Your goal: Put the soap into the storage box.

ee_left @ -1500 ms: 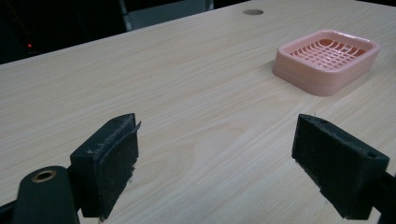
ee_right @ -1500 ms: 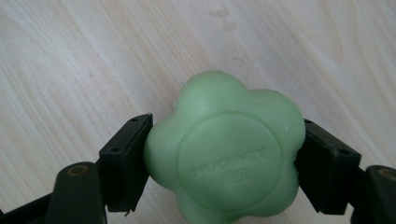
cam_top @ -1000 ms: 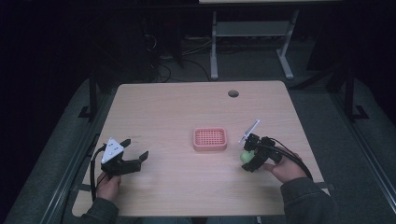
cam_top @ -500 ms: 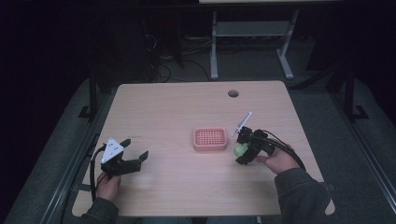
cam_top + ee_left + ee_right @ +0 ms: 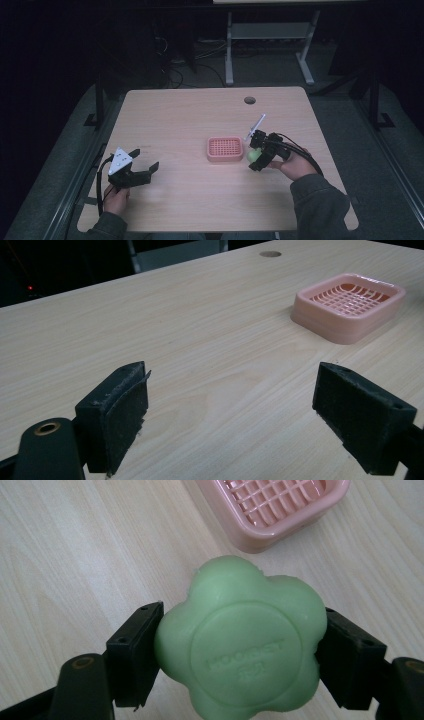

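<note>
Carrying step in hand. Right gripper (image 5: pixel 240 660) clamped on green soap (image 5: pixel 240 647), raised just right of pink soap dish (image 5: pixel 225 149) mid-tabletop. Left gripper (image 5: pixel 245 425) agape, idle near left edge. Next: centre over dish, lower, release.

Light wooden table (image 5: pixel 190 115), dark room around it. My right gripper (image 5: pixel 257 155) sits right of table centre, jaws clamped on a pale green soap (image 5: pixel 253 156). Soap is small here; shape not clear. Just off the tips of that gripper, toward my left, a pink slotted tray (image 5: pixel 225 149) lies flat on the wood, close beside the soap; touching or not, I cannot tell. Cable trails back over my right hand (image 5: pixel 295 164). My left gripper (image 5: pixel 134 172) is well apart from both, near the table's left edge, jaws spread, nothing between them. Beyond my right gripper, a round hole (image 5: pixel 249 100) in the tabletop.
</note>
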Tool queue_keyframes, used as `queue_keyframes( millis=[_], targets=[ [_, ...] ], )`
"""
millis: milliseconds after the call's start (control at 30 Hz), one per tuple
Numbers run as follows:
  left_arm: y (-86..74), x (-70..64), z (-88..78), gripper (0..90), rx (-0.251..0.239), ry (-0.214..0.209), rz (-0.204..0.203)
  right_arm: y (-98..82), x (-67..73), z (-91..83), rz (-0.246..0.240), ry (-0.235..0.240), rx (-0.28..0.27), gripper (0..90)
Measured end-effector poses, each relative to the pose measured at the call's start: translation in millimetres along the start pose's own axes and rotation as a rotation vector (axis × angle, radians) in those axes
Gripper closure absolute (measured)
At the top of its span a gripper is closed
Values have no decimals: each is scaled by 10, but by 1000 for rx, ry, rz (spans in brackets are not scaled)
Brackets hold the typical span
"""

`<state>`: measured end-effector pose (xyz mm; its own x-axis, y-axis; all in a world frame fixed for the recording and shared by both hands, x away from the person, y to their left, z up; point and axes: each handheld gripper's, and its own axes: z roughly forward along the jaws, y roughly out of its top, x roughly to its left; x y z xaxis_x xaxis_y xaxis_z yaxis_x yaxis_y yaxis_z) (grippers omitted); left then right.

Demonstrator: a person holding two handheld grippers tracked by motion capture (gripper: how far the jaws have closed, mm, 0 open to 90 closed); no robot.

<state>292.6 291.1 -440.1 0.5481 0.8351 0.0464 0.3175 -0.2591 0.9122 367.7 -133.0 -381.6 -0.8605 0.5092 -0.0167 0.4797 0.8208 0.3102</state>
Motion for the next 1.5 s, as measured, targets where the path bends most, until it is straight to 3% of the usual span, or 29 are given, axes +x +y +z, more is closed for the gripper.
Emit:
queue_keyframes(
  millis=[367, 1500],
  targets=[
    [-1, 2, 3, 141, -3, 0, -1, 125, -50, -25, -3, 7, -7, 257],
    [3, 15, -9, 140, -9, -2, -7, 641, -59, -50, -77, 10, 10, 257]
  ],
)
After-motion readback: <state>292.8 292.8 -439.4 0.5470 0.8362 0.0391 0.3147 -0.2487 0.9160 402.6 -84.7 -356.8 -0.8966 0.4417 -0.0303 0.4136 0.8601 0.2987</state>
